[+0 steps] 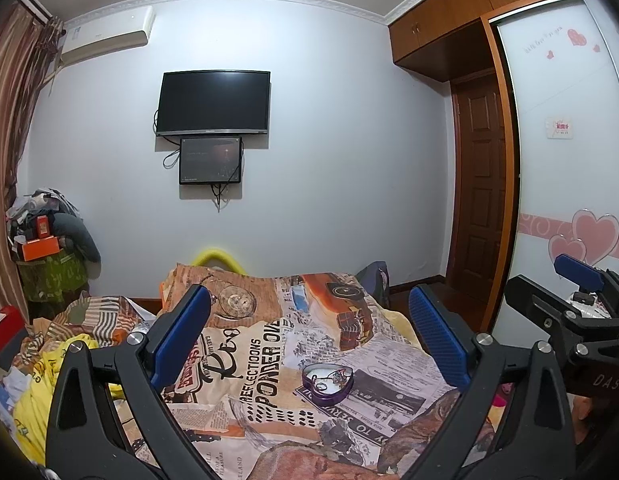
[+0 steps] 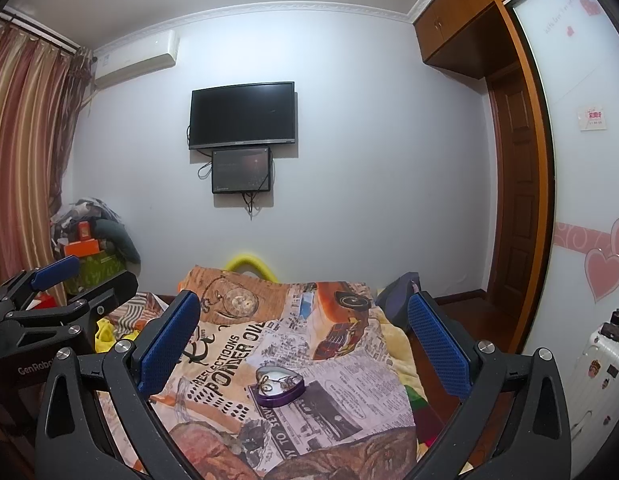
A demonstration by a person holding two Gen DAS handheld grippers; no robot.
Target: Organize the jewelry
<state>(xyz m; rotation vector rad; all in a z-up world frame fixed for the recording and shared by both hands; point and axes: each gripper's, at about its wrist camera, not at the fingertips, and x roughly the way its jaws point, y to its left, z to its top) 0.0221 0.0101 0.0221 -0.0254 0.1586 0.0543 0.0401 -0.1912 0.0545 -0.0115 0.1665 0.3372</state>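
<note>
Left wrist view: the left gripper stands with its jaws spread wide and nothing between them, its two blue ribbed pads on black arms. Below the gap a single heart-shaped purple tin lies open on the newspaper-print quilt; inside, on a pale lining, sits a small tangle of jewelry, too small to count or name piece by piece. The right gripper enters at the right edge, partly cut off. In the right wrist view the right gripper is likewise released and empty, and the tin rests on the quilt between and below its pads. On the far wall hang one dark television and one smaller screen beneath it.
</note>
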